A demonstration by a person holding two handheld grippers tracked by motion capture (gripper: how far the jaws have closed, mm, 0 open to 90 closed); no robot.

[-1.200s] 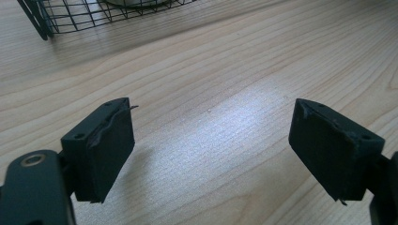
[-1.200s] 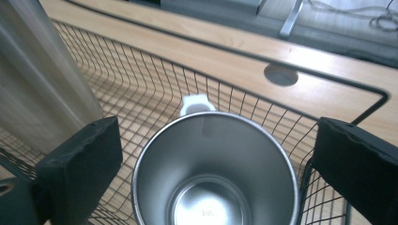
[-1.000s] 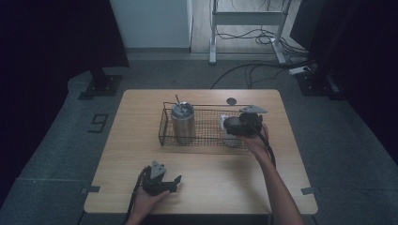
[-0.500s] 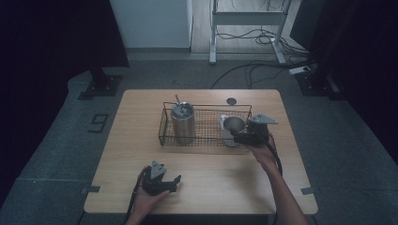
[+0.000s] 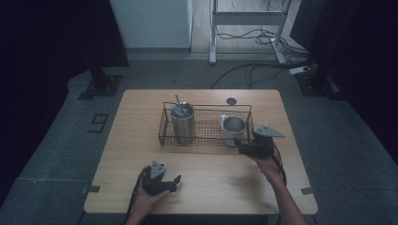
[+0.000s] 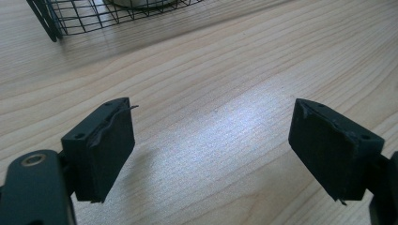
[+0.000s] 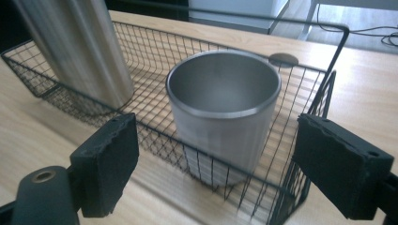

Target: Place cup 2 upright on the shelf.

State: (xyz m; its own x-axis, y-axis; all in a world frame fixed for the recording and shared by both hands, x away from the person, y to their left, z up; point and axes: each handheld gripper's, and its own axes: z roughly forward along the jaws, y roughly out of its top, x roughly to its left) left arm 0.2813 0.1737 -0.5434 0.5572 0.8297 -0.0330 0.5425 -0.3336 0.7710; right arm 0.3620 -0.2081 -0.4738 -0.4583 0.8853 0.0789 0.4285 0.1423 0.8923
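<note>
Nearest the person's edge of the wooden table [image 5: 211, 187], the left gripper [image 5: 165, 183] rests low in the left hand [image 5: 145, 199], close to the front edge and left of centre. Its jaws stand wide apart with nothing between them; the left gripper view looks past the two black pads [image 6: 101, 145] at bare wood grain, with a corner of the wire basket [image 6: 94, 16] at the top of that view.

Farther in and to the right, the right hand [image 5: 267, 164] holds the right gripper [image 5: 244, 149] just at the basket's [image 5: 206, 140] front right corner. Its jaws are also spread wide and hold nothing. In the right gripper view they frame the steel cup [image 7: 223, 122], which stands upright and open-mouthed inside the basket's [image 7: 291, 187] near wall, apart from both pads.

Beyond that, in the high view, the black wire basket sits across the middle of the table. The steel cup [image 5: 233, 127] stands at its right end, and a taller steel tumbler [image 5: 182, 123] stands upright at its left end, with a thin stick or straw rising from its top. The two vessels are well apart. Seen from the right gripper, the tumbler [image 7: 75, 47] leans across the upper left of that view.

Just behind the basket, a small dark round disc [image 5: 231, 101] lies on the table top near the far edge.
</note>
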